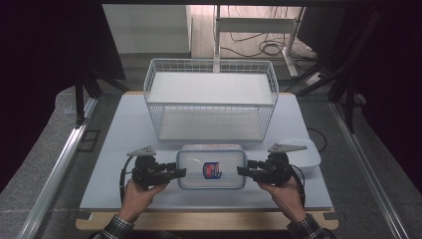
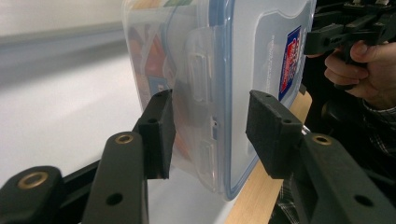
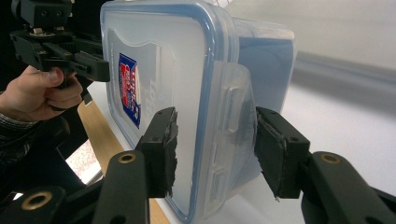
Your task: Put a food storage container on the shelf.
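While a clear plastic container (image 1: pixel 212 168) with a blue-rimmed lid rests near the front edge of the table (image 1: pixel 124 129), it is flanked at both short ends by hand-held grippers. The left gripper (image 1: pixel 178 172) is held at the container's left end, its jaws spread on either side of the side latch (image 2: pixel 201 79), with gaps visible between pads and plastic. The right gripper (image 1: pixel 242 171) is held at the opposite end, its jaws likewise spread around the lid's edge and latch (image 3: pixel 229 112); contact cannot be confirmed. A red-and-blue label (image 1: pixel 212 170) is seen on the lid. A white wire basket (image 1: pixel 211 74) is placed toward the table's far edge, just behind the container. A shallow white dish (image 1: pixel 306 149) is seen near the right edge, behind the right gripper.
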`<state>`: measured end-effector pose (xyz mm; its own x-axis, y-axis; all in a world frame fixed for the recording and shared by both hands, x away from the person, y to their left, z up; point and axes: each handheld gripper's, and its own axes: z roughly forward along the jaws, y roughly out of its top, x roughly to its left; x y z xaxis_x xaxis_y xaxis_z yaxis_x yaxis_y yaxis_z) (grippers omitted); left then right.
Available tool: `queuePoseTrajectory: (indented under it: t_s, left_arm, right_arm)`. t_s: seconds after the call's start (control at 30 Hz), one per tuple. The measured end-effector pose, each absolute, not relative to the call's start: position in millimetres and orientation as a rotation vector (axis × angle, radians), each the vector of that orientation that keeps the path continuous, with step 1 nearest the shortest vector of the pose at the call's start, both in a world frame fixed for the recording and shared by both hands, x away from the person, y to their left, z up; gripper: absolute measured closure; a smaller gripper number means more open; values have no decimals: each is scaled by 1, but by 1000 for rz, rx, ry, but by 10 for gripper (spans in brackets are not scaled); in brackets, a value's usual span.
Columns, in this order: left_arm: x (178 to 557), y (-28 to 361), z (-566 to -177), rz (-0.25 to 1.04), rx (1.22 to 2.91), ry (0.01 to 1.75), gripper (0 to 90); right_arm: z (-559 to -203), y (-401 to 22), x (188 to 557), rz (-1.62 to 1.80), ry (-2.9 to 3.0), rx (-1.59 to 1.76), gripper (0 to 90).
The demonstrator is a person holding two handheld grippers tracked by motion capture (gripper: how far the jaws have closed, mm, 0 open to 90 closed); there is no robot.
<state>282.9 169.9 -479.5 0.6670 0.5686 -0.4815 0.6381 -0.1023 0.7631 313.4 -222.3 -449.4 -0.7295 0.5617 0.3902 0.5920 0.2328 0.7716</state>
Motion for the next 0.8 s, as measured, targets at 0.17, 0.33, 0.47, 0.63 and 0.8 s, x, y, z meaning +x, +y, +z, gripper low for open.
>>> queuePoseTrajectory:
  t_s: [0.17, 0.33, 0.47, 0.63, 0.8]
  left_arm:
    - [285, 172, -469, -53, 1757, 960, 528]
    - [287, 176, -461, -39, 1736, 958, 528]
    - [289, 179, -452, -17, 1727, 952, 528]
    - [294, 180, -435, 25, 1734, 939, 529]
    - [304, 179, -421, 40, 1733, 930, 530]
  right_arm:
    - [-438, -220, 318, -1582, -2459, -1120, 511]
    - [-423, -216, 324, -1621, -2474, -1096, 510]
    - [-410, -212, 329, -1635, -2493, -1071, 510]
    - [-400, -211, 337, -1655, -2473, -1066, 510]
    - [-393, -213, 344, -1682, -2450, -1066, 511]
